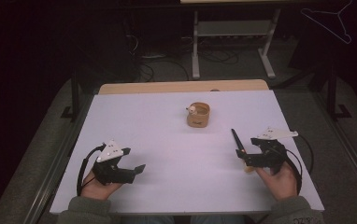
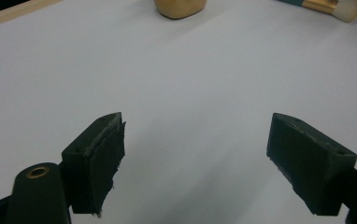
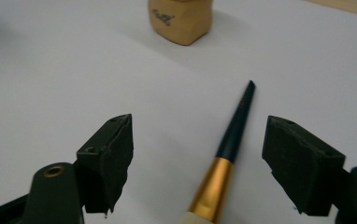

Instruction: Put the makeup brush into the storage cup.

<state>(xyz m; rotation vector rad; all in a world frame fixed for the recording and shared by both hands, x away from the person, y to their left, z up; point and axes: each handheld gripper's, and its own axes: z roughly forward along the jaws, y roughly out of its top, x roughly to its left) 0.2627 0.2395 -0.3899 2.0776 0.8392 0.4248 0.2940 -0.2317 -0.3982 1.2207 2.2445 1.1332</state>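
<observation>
While the right gripper [image 3: 197, 140] stands wide over the brush [image 3: 230, 154] near the table's [image 1: 167, 121] right edge, untouched, the left gripper [image 2: 195, 144] gapes wide, holding nothing.

the high view is dim, with a near-black room around the pale table top [image 1: 167, 140], which catches a soft light from above and shows a faint pinkish cast without glare. both gripper views are brighter and even, with soft diffuse shadows on the white surface. their far edges go soft, and the near black jaws look slightly blurred.
</observation>
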